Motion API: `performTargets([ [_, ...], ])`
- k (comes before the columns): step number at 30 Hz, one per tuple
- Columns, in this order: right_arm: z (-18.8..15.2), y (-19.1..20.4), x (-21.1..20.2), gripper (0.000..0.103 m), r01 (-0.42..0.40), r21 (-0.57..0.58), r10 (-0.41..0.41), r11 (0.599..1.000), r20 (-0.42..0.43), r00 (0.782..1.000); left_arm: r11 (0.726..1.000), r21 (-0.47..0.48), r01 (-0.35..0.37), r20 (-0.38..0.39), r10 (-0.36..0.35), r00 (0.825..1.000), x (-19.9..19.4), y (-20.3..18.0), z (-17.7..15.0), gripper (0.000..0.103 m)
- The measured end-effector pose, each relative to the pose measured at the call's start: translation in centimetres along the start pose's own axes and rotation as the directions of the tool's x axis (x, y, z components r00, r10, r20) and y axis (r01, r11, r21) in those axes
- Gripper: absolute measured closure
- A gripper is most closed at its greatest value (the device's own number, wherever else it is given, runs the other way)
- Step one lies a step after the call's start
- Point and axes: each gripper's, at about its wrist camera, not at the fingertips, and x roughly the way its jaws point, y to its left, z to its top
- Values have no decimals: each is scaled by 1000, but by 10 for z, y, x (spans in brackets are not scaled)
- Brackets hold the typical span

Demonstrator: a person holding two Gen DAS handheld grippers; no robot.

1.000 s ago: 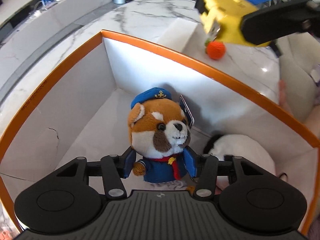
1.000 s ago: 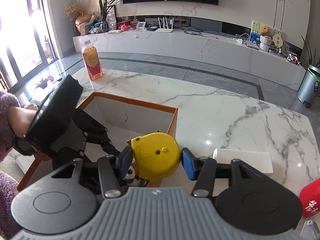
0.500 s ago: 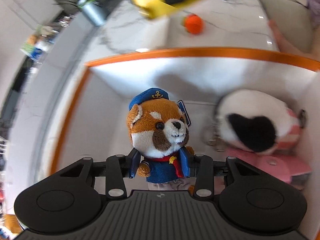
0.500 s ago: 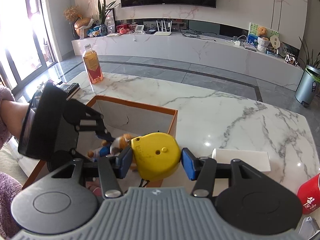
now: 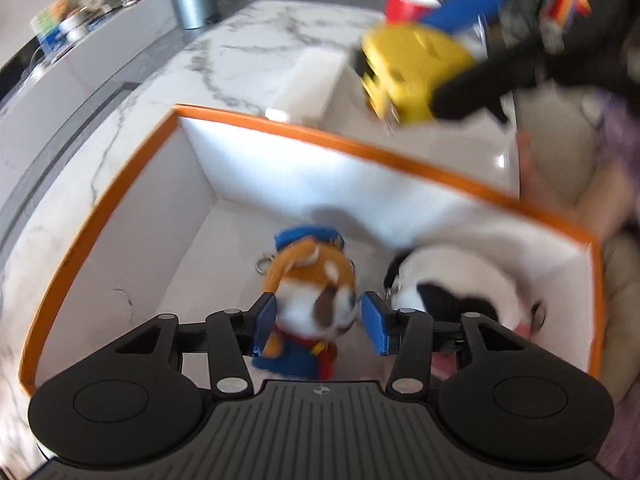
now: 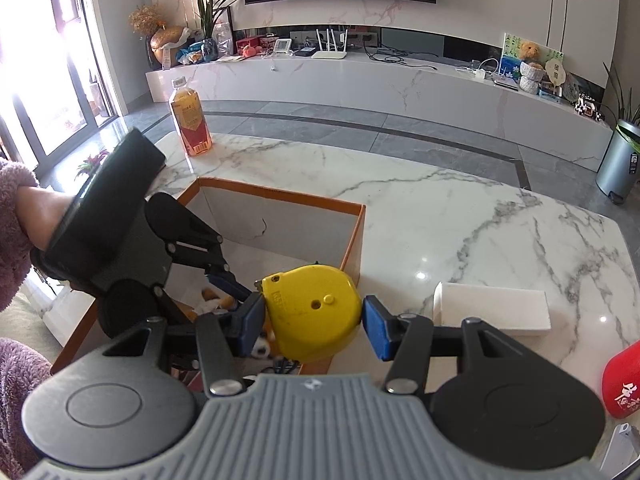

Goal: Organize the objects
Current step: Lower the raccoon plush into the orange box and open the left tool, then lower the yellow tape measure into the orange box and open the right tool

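An orange-rimmed white box (image 5: 340,146) stands on the marble table; it also shows in the right wrist view (image 6: 280,194). Inside it lie a red panda plush in a blue cap (image 5: 314,280) and a black-and-white plush (image 5: 456,280). My left gripper (image 5: 318,322) is open inside the box, its pads either side of the panda's head with a gap. My right gripper (image 6: 314,318) is shut on a yellow tape measure (image 6: 316,310) and holds it above the box's near right corner; the tape measure also shows in the left wrist view (image 5: 412,70).
A white flat block (image 6: 492,310) lies on the table right of the box. A red can (image 6: 622,384) stands at the right edge. An orange drink bottle (image 6: 190,120) stands at the far left corner. A sofa lies beside the table.
My left gripper has opened and let go of the panda plush, which has dropped lower and tipped forward in the box. My right gripper still holds the tape measure above the box.
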Motion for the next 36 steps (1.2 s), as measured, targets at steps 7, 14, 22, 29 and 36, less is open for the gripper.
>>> performTargets([
  [7, 1, 5, 2, 48, -6, -3, 6, 1000, -1, 1000, 979, -200, -34, 66, 49, 997, 4, 24, 14, 47],
  [14, 1, 5, 1, 48, 2, -11, -2, 1000, -2, 1000, 943, -331, 28, -16, -35, 999, 23, 37, 12, 53],
  [22, -2, 5, 14, 48, -10, 0, 10, 1000, -28, 1000, 925, -364, 114, -15, -128, 992, 34, 30, 12, 55],
  [29, 3, 11, 16, 48, -18, -19, 18, 1000, -33, 999, 915, -396, 76, 50, -61, 997, 5, 37, 6, 54],
  [36, 16, 32, 36, 48, -68, -22, 67, 997, -54, 996, 865, -490, -111, 151, 210, 966, -79, 47, -19, 54],
])
